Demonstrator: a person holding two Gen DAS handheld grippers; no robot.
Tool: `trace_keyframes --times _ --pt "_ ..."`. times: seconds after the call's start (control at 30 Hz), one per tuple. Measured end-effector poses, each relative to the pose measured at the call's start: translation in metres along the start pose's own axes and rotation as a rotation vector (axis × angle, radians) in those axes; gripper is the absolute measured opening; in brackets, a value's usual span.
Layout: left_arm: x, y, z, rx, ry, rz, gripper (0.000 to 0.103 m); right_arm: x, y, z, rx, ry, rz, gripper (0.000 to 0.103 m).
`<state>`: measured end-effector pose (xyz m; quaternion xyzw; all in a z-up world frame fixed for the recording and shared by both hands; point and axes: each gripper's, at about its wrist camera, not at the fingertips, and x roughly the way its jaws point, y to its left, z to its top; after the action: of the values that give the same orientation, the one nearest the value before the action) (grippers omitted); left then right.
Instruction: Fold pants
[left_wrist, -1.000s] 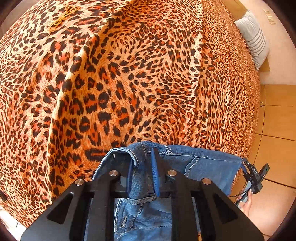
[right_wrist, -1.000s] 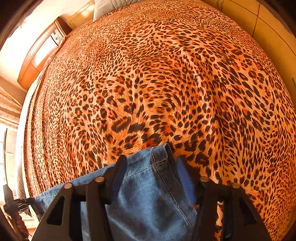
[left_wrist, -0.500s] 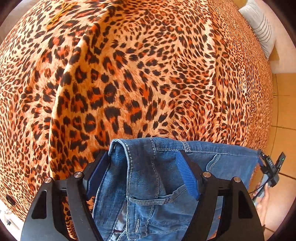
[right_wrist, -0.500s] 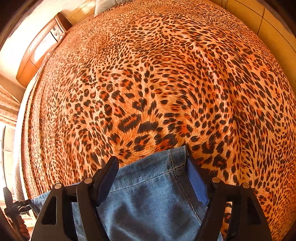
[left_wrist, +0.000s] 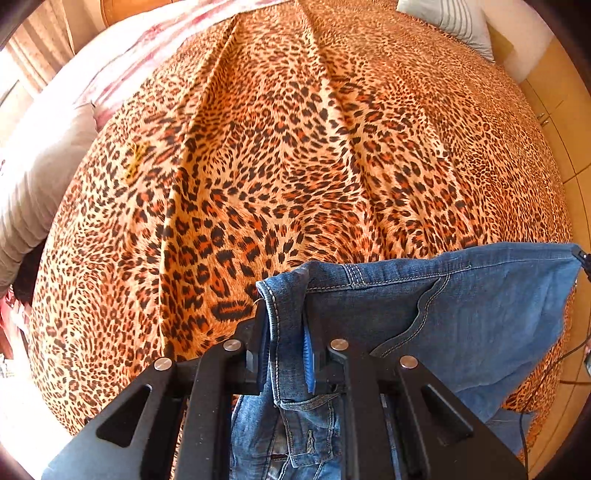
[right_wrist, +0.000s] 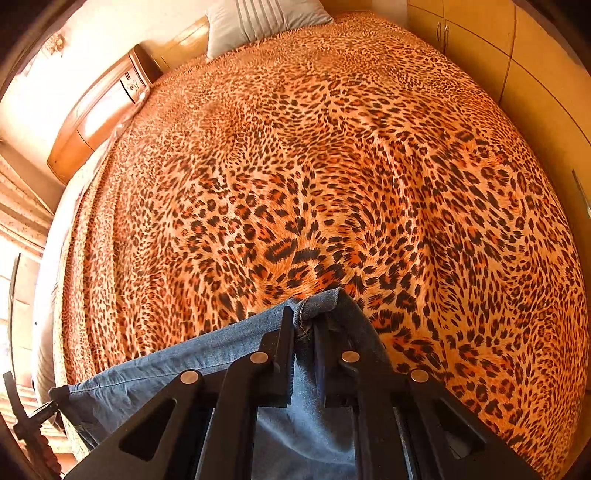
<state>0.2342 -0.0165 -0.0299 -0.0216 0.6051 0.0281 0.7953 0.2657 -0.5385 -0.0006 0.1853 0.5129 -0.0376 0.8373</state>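
Note:
Blue denim pants (left_wrist: 461, 306) hang stretched between my two grippers above a bed with a leopard-print cover (left_wrist: 314, 147). My left gripper (left_wrist: 286, 332) is shut on the waistband corner by the pocket seam. My right gripper (right_wrist: 304, 325) is shut on a hemmed edge of the pants (right_wrist: 192, 365), which run off to the lower left, where the other gripper (right_wrist: 29, 417) shows. In the left wrist view the right gripper's tip (left_wrist: 581, 256) holds the far corner.
A striped grey pillow (right_wrist: 258, 18) and a wooden headboard (right_wrist: 99, 110) are at the bed's head. Wooden wardrobe doors (right_wrist: 517, 55) stand along the right side. A white and pink sheet (left_wrist: 122, 62) and a grey pillow (left_wrist: 33, 173) lie left of the cover.
Both grippers were open around the denim half a second ago and are now shut on it. Both have risen, so more of the bed shows.

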Motion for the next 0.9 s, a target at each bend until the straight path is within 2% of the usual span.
trace_keyframes --times 0.27,0.4,0.5,0.6,0.7,0.8,0.9 --pt "-0.059 -0.009 -0.030 0.016 -0.186 0.008 0.013 -0.090 -0.020 -0.043 0.024 -0.113 0.054 0.008" --pt "-0.091 -0.003 -0.060 -0.010 -0.253 -0.018 0.013 -0.137 -0.036 -0.085 0.044 -0.162 0.089 0.008" --pt "-0.109 0.009 -0.087 -0.045 -0.266 -0.055 0.013 -0.165 -0.049 -0.125 0.056 -0.178 0.105 0.008" --pt "-0.113 0.022 -0.118 -0.085 -0.249 -0.088 0.013 -0.185 -0.066 -0.173 0.083 -0.169 0.114 0.008" --pt "-0.104 0.032 -0.151 -0.133 -0.192 -0.115 0.013 -0.195 -0.082 -0.223 0.118 -0.141 0.110 0.008" --pt "-0.074 0.035 -0.184 -0.160 -0.089 -0.110 0.013 -0.187 -0.101 -0.277 0.172 -0.081 0.095 0.008" --pt "-0.029 0.029 -0.212 -0.172 0.056 -0.094 0.012 -0.154 -0.118 -0.323 0.205 0.037 0.026 0.009"
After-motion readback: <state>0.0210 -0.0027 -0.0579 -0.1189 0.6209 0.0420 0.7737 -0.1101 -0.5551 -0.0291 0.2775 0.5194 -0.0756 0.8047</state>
